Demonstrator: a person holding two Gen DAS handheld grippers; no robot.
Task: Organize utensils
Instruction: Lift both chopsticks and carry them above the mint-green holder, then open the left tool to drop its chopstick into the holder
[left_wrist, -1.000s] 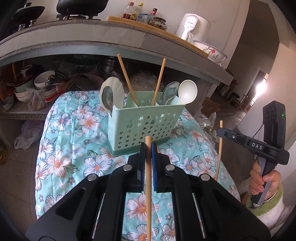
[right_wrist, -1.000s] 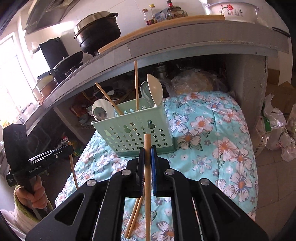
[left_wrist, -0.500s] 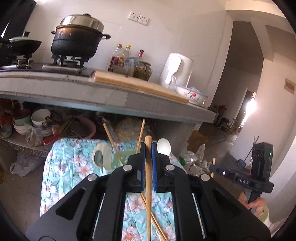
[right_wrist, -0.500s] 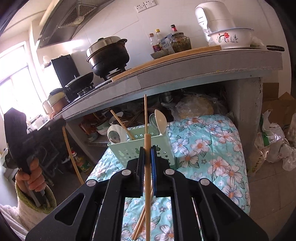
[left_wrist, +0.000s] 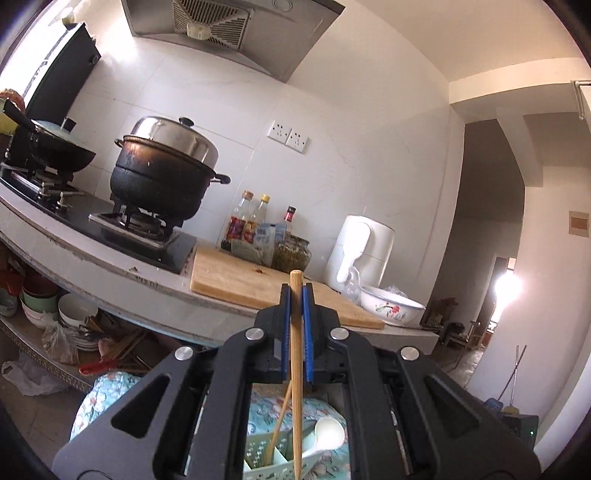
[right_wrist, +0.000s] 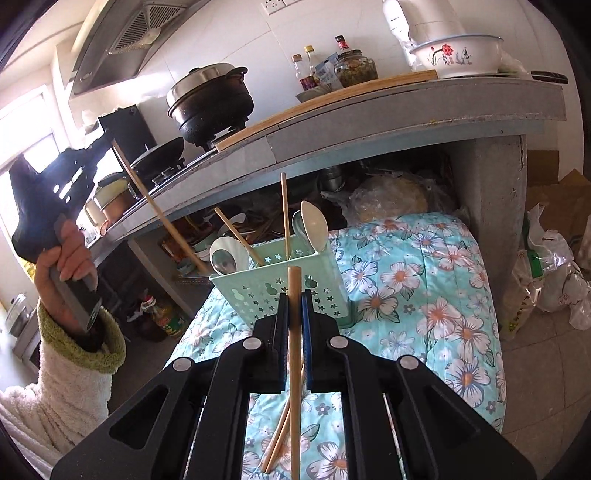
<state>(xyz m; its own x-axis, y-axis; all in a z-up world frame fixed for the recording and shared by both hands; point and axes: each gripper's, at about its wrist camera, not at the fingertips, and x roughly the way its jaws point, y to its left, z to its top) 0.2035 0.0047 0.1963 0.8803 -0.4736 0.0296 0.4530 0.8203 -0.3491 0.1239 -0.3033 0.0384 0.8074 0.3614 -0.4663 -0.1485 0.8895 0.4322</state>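
Here both grippers pinch a chopstick lengthwise between closed jaws: the left gripper (left_wrist: 296, 291) holds its chopstick (left_wrist: 295, 369) tilted down into the green caddy (left_wrist: 314, 463); the right gripper (right_wrist: 294, 299) holds its chopstick (right_wrist: 294, 350) pointing toward the caddy ahead.

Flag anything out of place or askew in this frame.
Two wooden chopsticks lie loose on the floral quilt, not in the mint-green perforated caddy. Inside it, one chopstick leans askew; another stands upright.

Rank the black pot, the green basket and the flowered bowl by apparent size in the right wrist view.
1. green basket, nearest the camera
2. black pot
3. flowered bowl
Pot and bowl look close in size, so their order is unsure.
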